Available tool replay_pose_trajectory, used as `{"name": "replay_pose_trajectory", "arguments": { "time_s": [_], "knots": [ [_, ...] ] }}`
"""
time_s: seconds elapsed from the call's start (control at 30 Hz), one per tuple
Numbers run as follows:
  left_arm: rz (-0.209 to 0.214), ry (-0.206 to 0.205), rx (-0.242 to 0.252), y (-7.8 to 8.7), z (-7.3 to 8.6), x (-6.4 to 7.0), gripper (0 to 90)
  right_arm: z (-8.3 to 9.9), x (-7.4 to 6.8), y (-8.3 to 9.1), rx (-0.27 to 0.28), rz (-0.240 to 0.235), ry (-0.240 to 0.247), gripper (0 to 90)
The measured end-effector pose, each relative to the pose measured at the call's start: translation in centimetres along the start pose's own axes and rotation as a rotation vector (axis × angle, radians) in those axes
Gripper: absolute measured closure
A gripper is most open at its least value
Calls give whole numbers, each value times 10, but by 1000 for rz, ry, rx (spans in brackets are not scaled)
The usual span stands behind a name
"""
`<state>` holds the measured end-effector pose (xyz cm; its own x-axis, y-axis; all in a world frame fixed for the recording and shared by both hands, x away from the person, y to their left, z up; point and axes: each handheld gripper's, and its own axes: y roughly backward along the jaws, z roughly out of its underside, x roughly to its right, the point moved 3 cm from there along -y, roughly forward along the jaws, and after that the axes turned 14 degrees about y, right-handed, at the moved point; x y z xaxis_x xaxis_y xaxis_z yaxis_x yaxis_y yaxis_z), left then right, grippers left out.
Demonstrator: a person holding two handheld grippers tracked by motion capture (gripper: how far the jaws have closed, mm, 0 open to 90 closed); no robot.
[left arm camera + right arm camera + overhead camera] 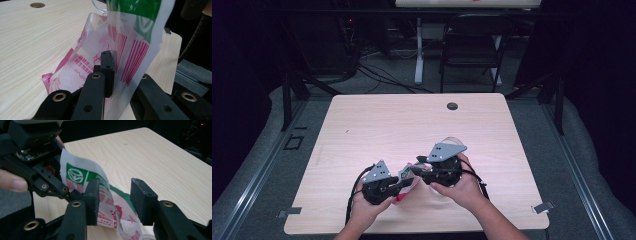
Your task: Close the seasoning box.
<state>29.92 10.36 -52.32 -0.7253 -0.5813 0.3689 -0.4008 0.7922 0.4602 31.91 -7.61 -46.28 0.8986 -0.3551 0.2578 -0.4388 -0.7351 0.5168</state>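
Hands meet low at the near middle of the wooden table (362, 125), where I have the left gripper (399, 184) and the right gripper (418, 169) nose to nose, each wrist angled inward toward the other. Between them I hold a printed plastic packet (130, 50), white with red stripes and a green band, lifted just above the tabletop. My left gripper's jaws are clamped on the packet's film, the sheet pinched flat between the pads. My right gripper's jaws stand apart, with the packet's edge (105, 195) lying against one pad and a clear gap to the other. From above, the packet (406, 174) is mostly covered by the grippers; its printed text is too small to read.
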Motion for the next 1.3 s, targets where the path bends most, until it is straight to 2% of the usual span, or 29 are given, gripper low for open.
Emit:
{"name": "replay_pose_trajectory", "arguments": {
  "time_s": [0.07, 0.2, 0.27, 0.3, 0.43, 0.5, 0.57, 0.7, 0.9, 1.07, 1.23, 1.3],
  "knots": [
    [-2, -4, 1, 0, 0, 0, 850, 1, -2, -1, -16, -14, 11, 650],
    [-17, -16, 5, 0, 1, 1, 834, 3, -4, -4, -48, -42, 27, 805],
    [-28, -29, 3, 1, 1, 2, 795, 4, -4, -3, -54, -55, 27, 888],
    [-31, -28, 10, 1, 2, 3, 795, 4, -5, -3, -55, -62, 23, 900],
    [-81, -44, 4, 1, 9, 4, 714, 6, -4, 0, -49, -66, 8, 900],
    [-111, -58, -12, -2, 15, 4, 719, 7, -4, 1, -36, -64, -8, 900],
    [-150, -78, -27, -3, 18, 3, 789, 8, -4, 1, -31, -62, -15, 900],
    [-150, -79, -21, 1, 16, -1, 881, 10, -5, 4, -19, -73, -25, 900],
    [-130, -96, -32, 4, 15, -1, 883, 14, -10, 9, 2, -94, -33, 900],
    [-108, -73, -40, 6, 19, -2, 807, 18, -14, 11, 6, -96, -46, 900],
    [-146, -61, -5, 4, 26, -2, 648, 18, -15, 11, 10, -90, -53, 900],
    [-161, -49, -7, 2, 32, -4, 604, 18, -15, 11, 6, -88, -49, 900]
  ]
}}
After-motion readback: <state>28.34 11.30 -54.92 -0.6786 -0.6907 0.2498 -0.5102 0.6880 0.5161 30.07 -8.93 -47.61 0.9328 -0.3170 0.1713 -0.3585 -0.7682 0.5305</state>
